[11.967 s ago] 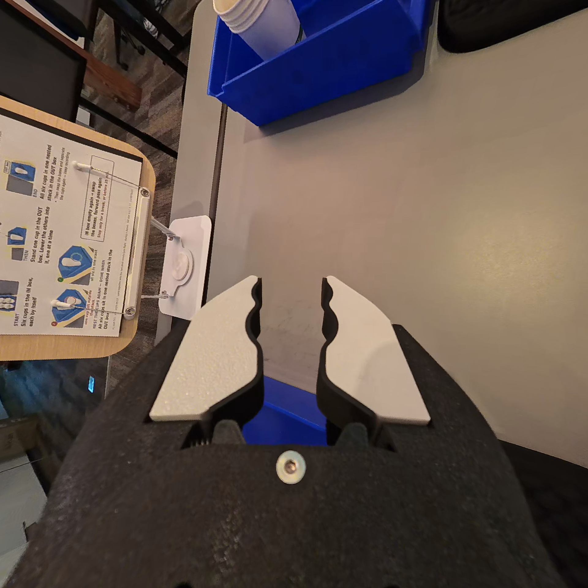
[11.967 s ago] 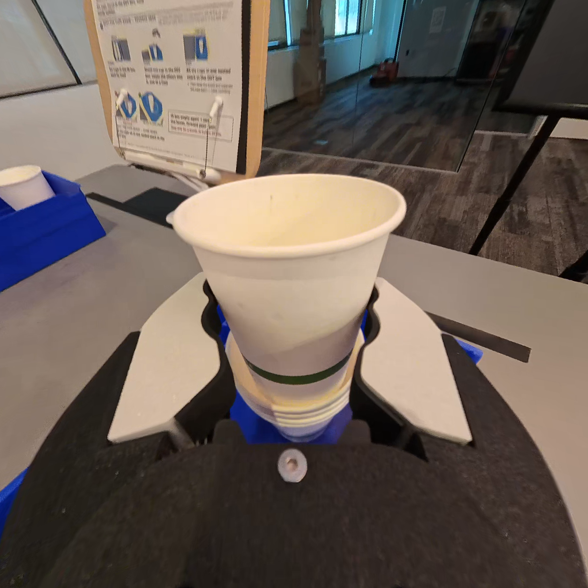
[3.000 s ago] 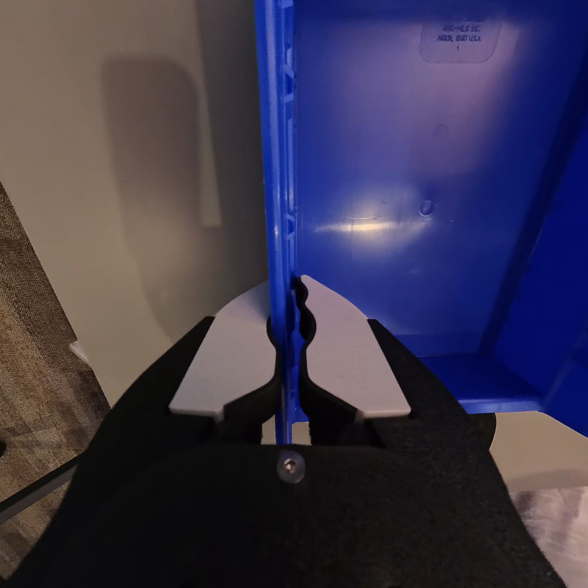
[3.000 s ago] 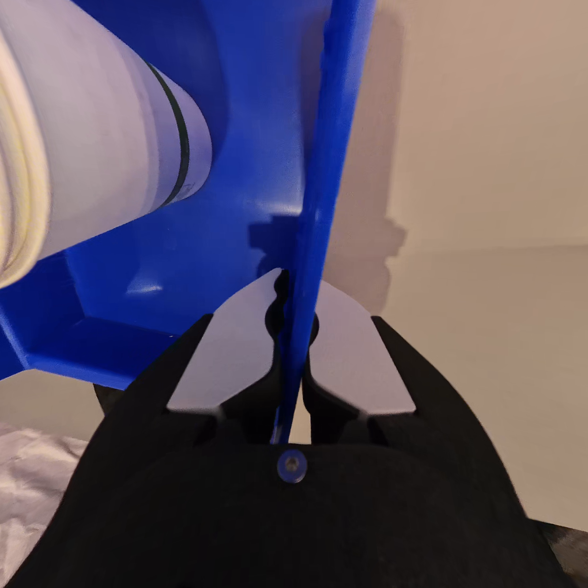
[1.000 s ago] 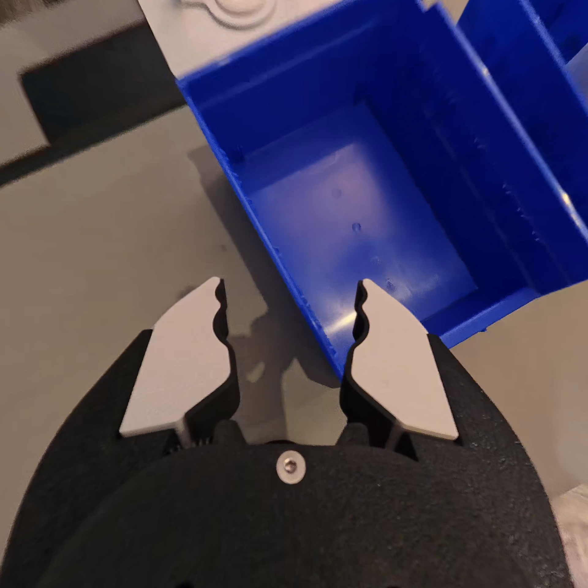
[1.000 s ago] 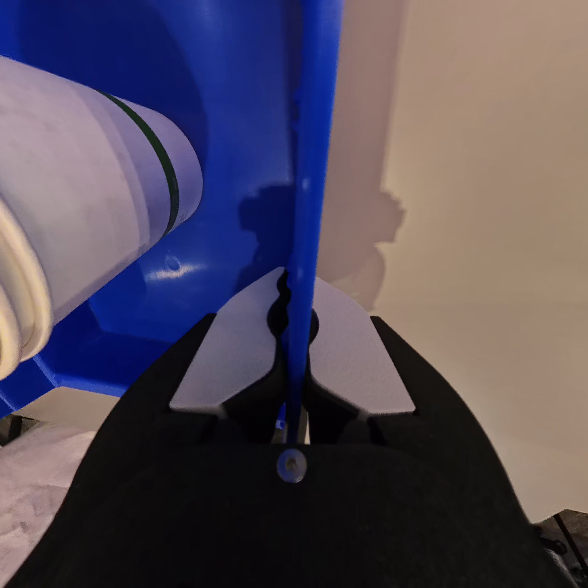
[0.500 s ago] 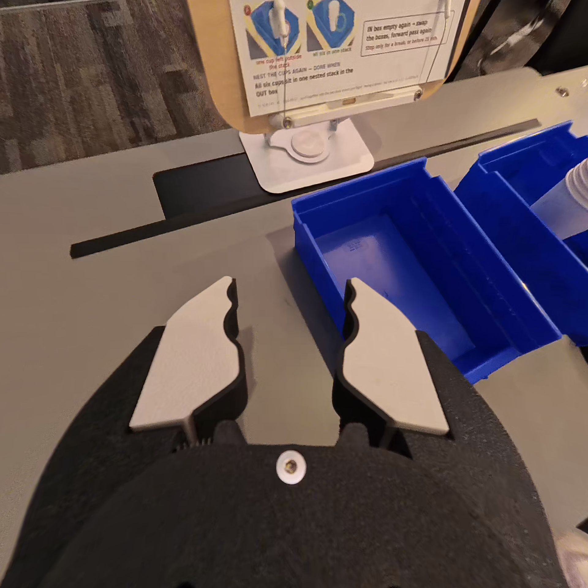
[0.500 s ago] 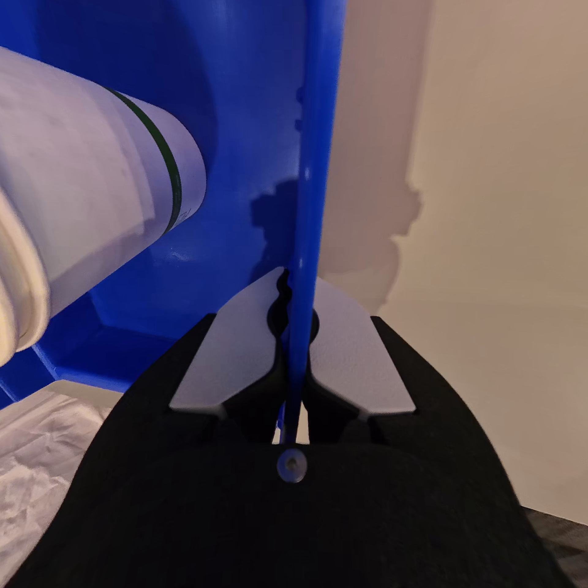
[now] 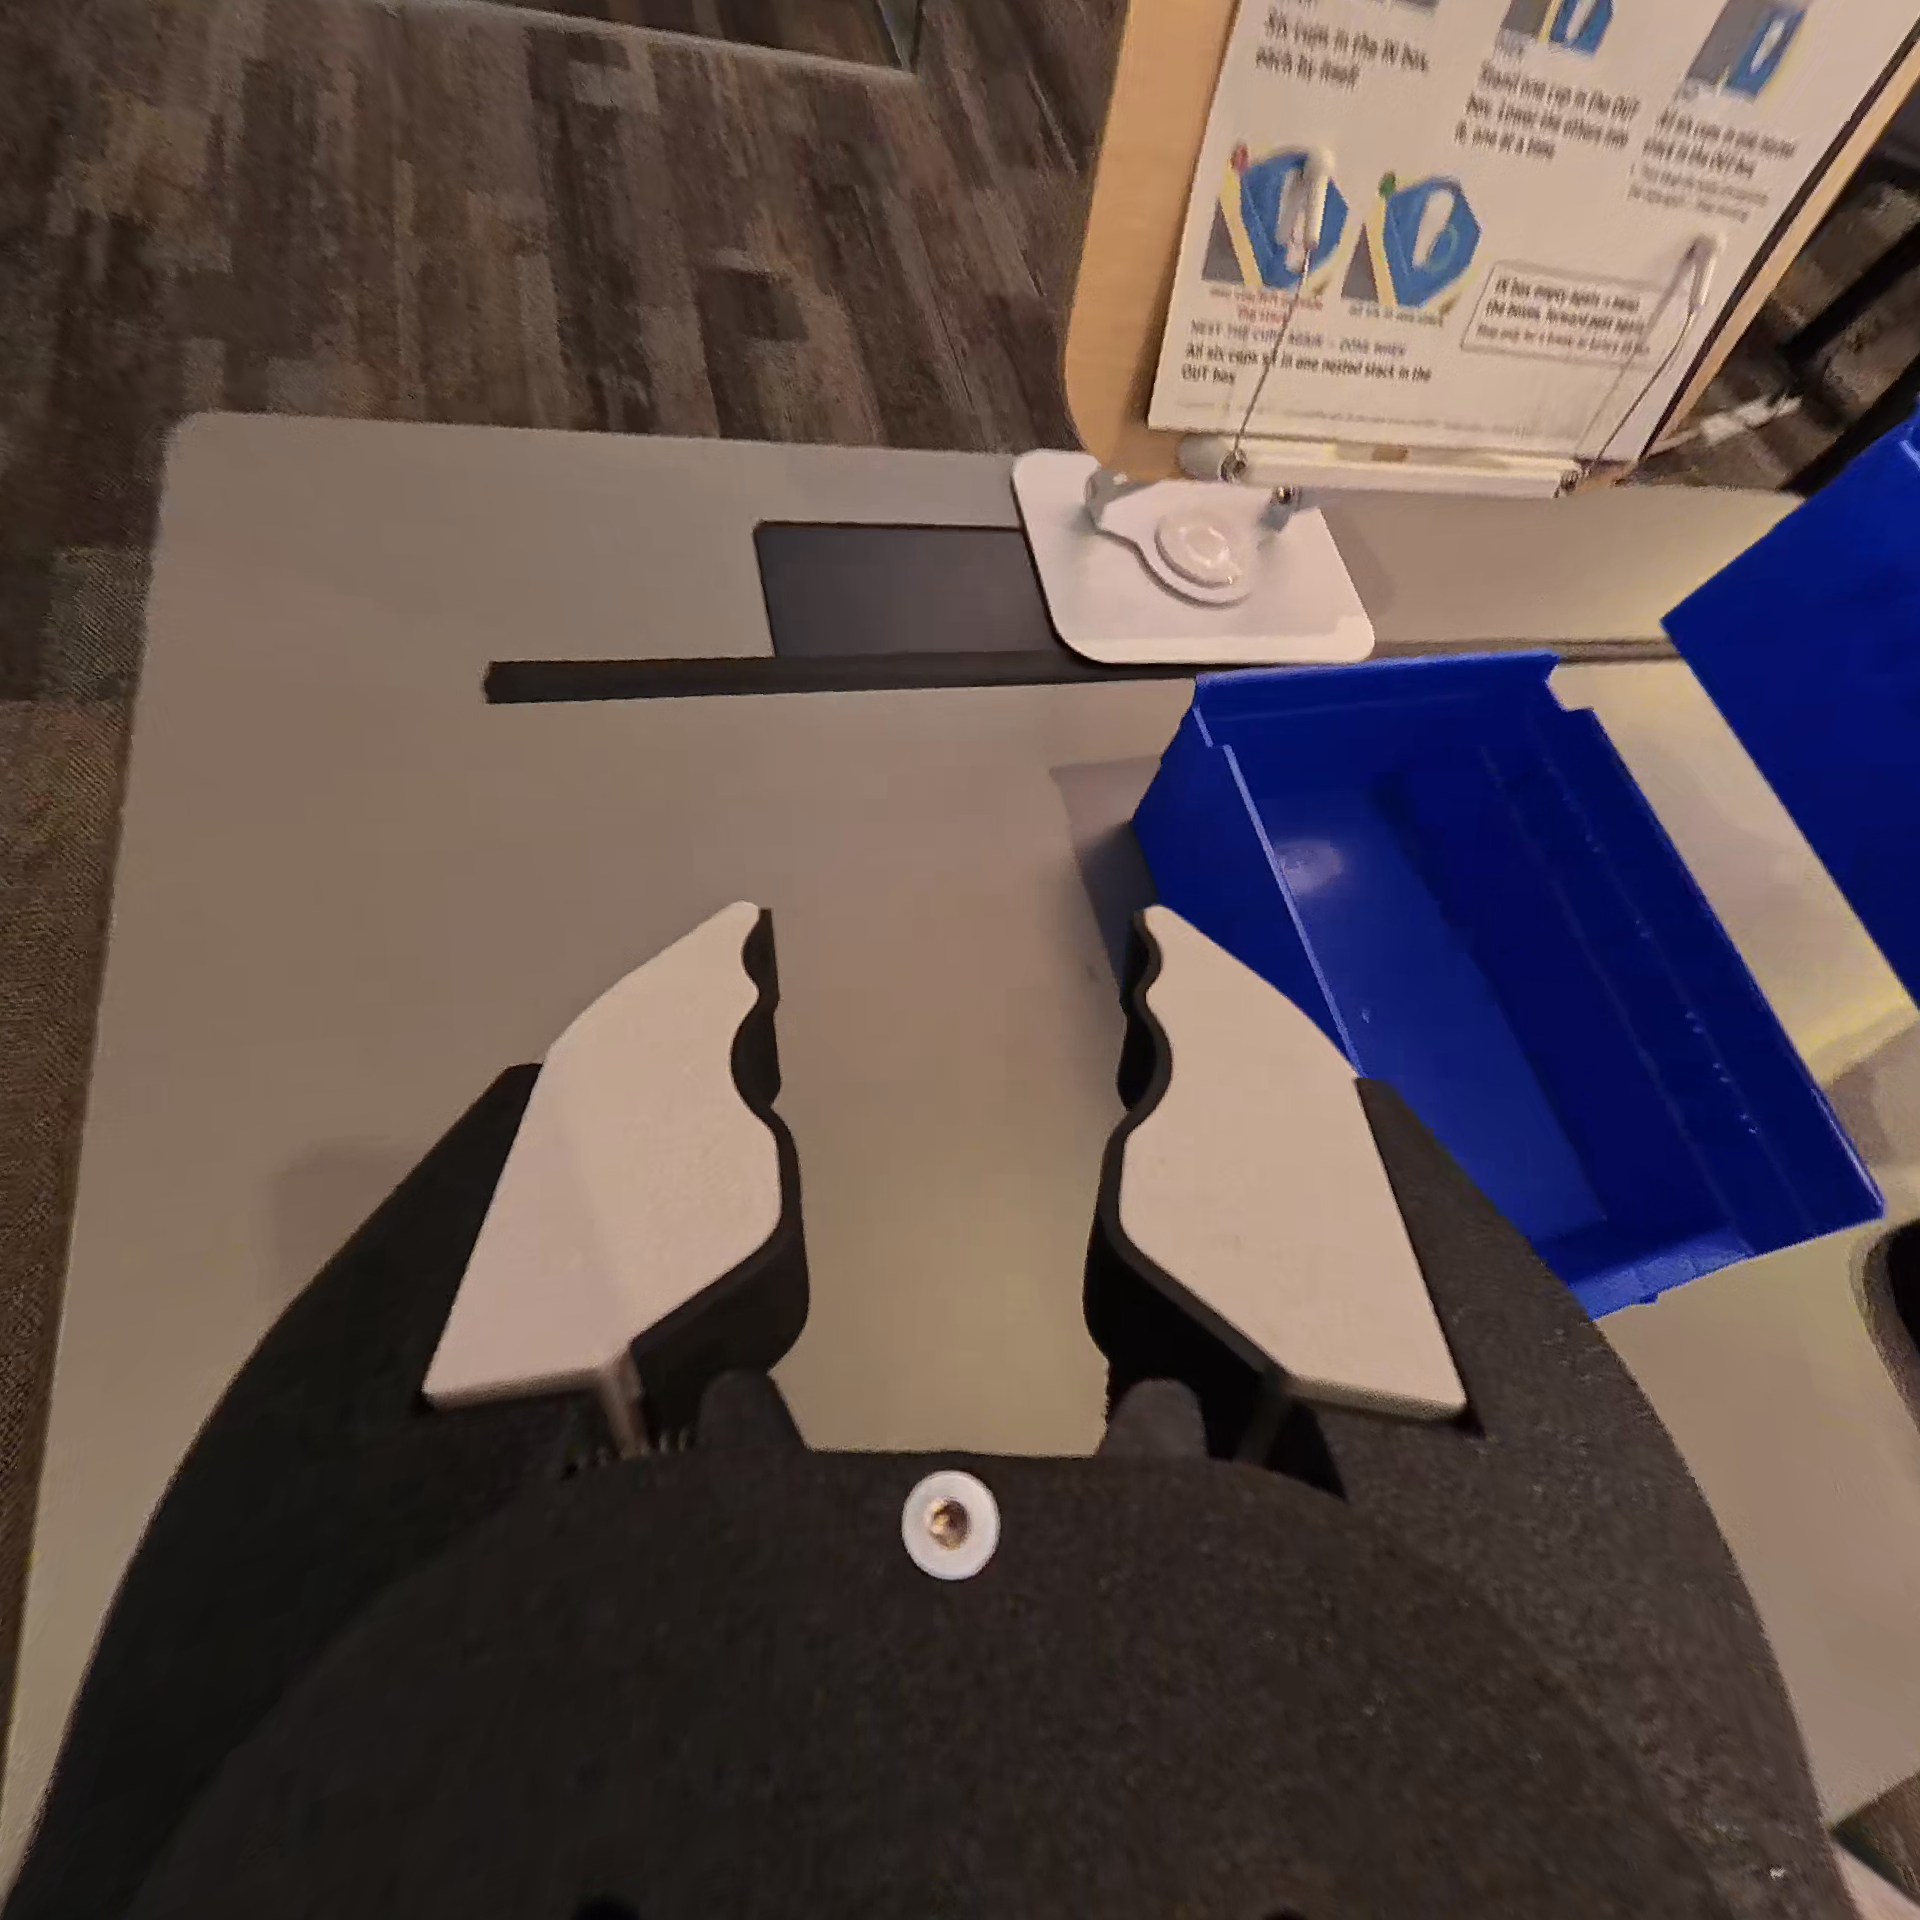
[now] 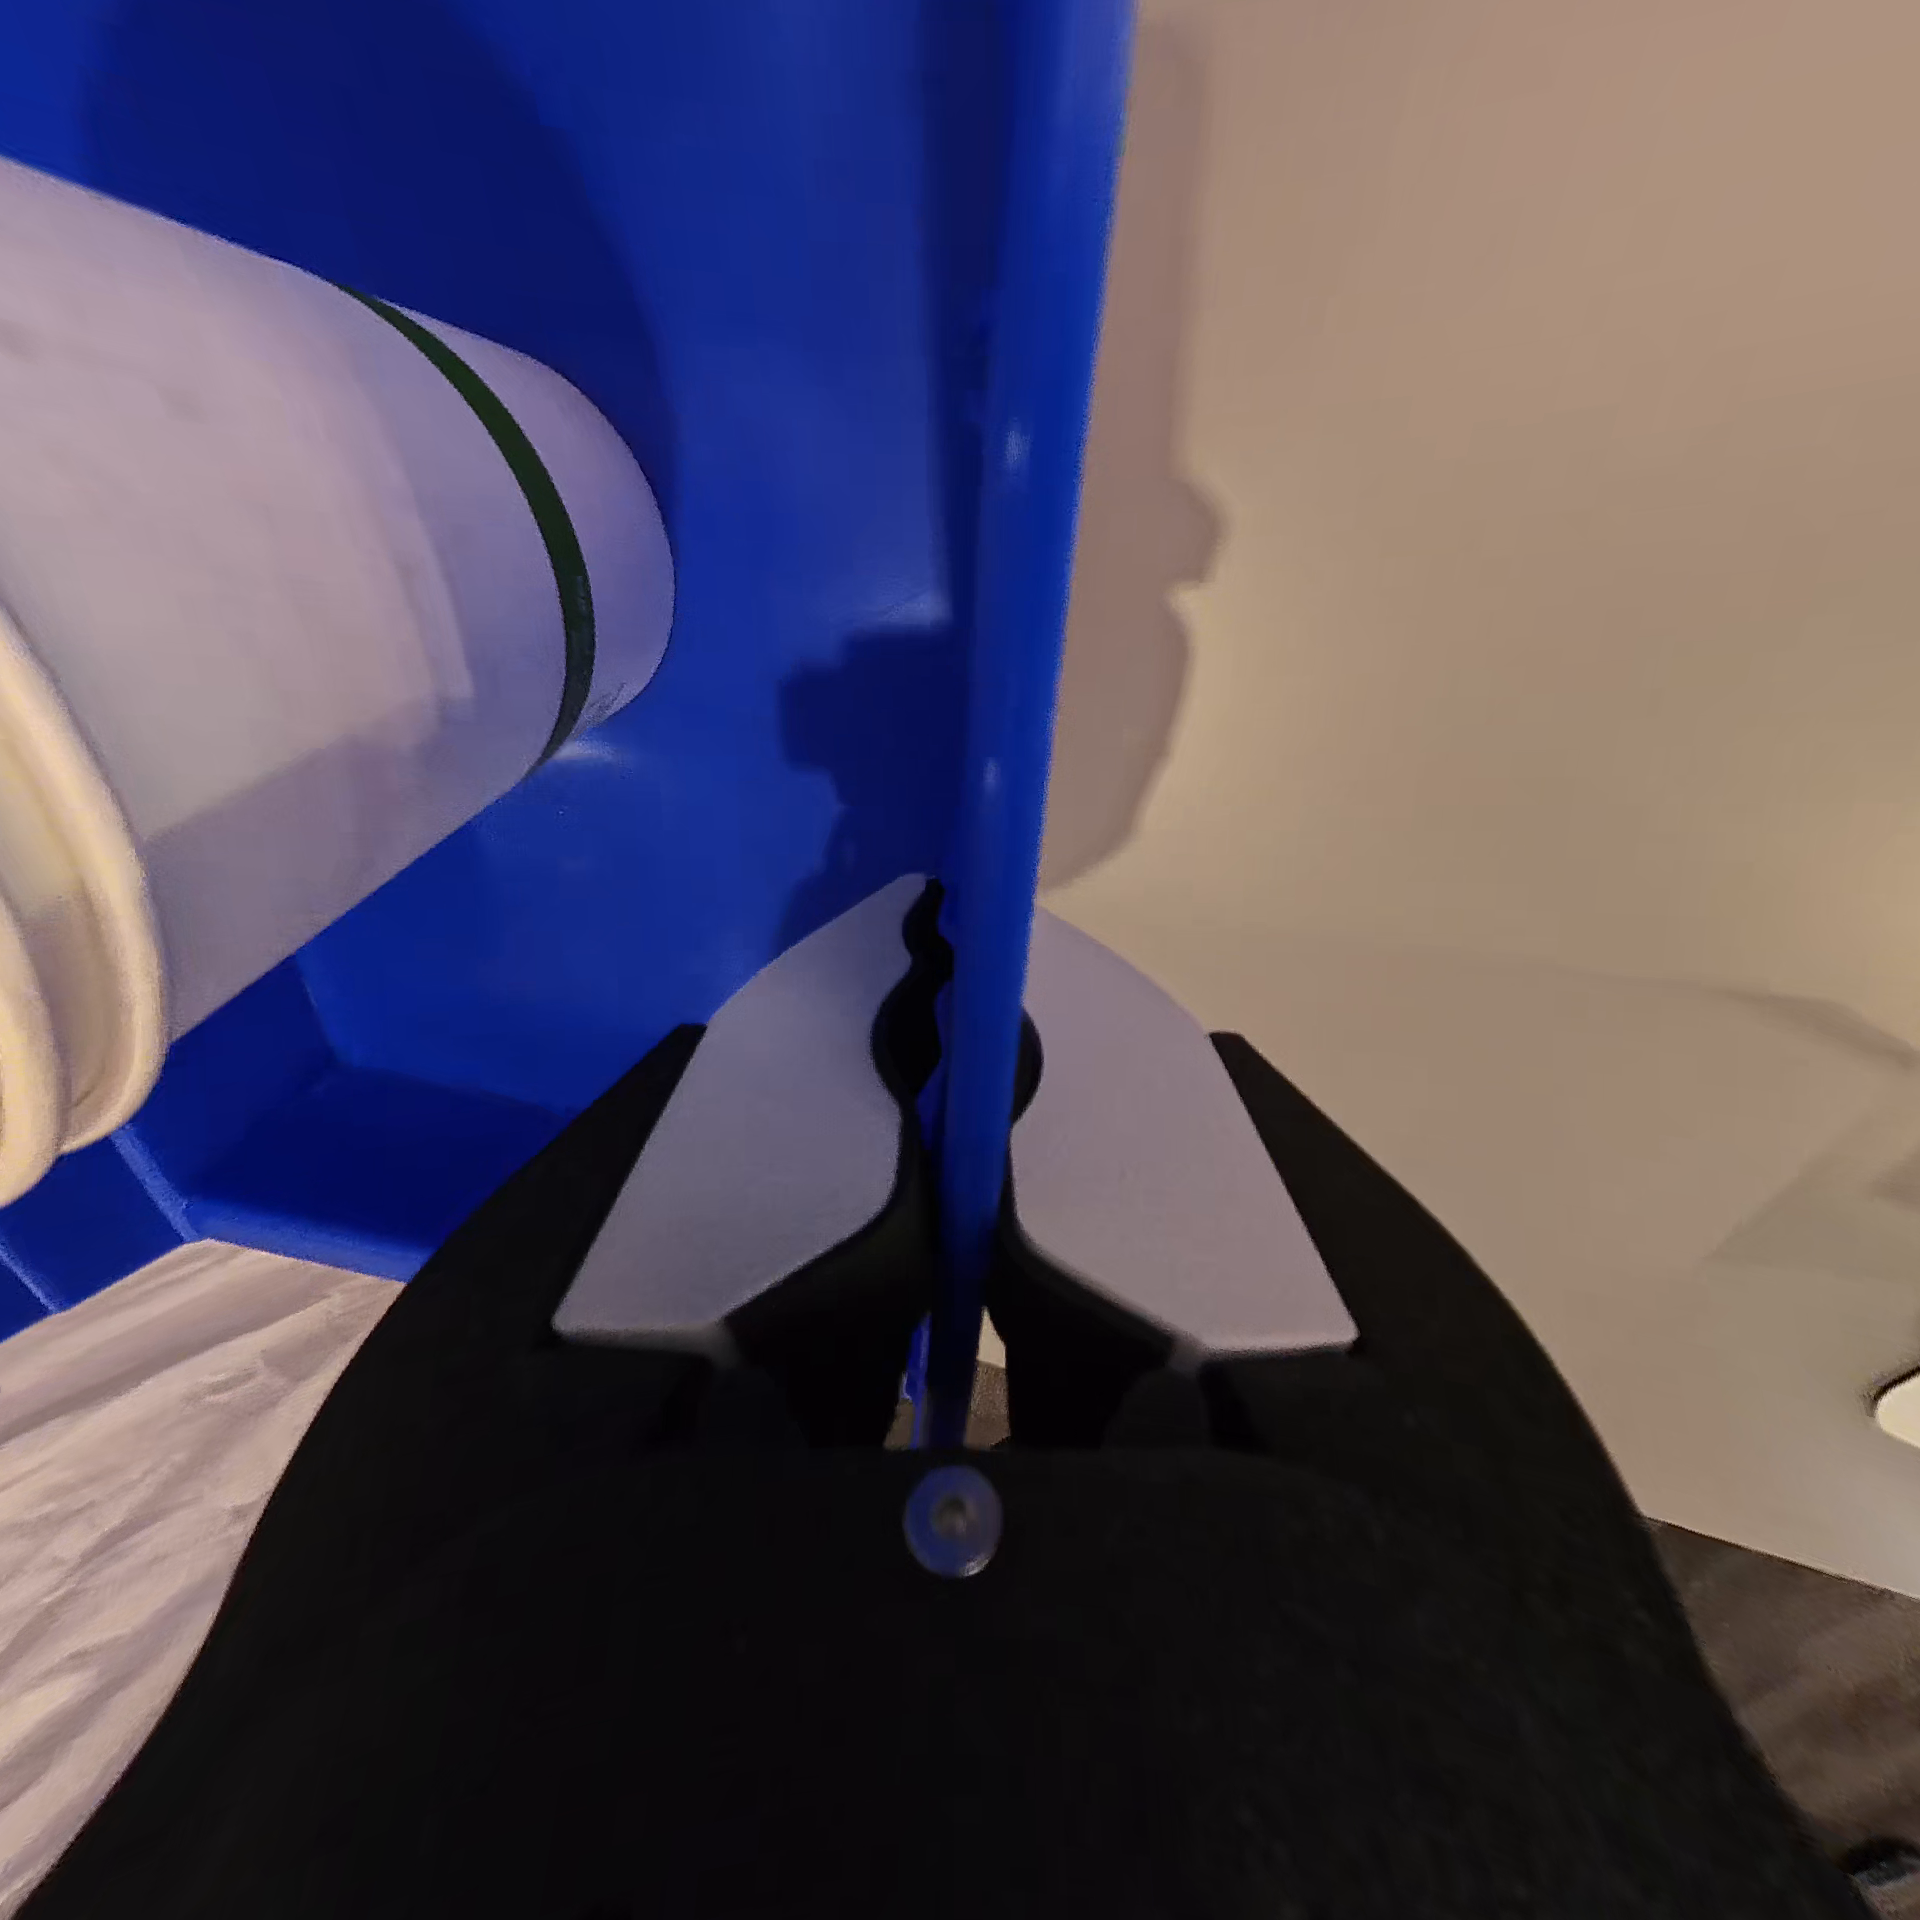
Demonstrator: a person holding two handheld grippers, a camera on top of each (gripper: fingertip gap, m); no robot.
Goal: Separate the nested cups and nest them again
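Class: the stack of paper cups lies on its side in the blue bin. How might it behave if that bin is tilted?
The stack of paper cups is round and unheld, so it would probably roll or slide. Being paper, it likely weighs little and dents easily.

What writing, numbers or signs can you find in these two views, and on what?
White printed sheet on the wooden board: lines of print and small diagrams, partly blurred; wording not quoted here.
Empty blue plastic bin: none visible.
Blue plastic bin of cups: none visible.
Nested white paper cups: green band only, no lettering.
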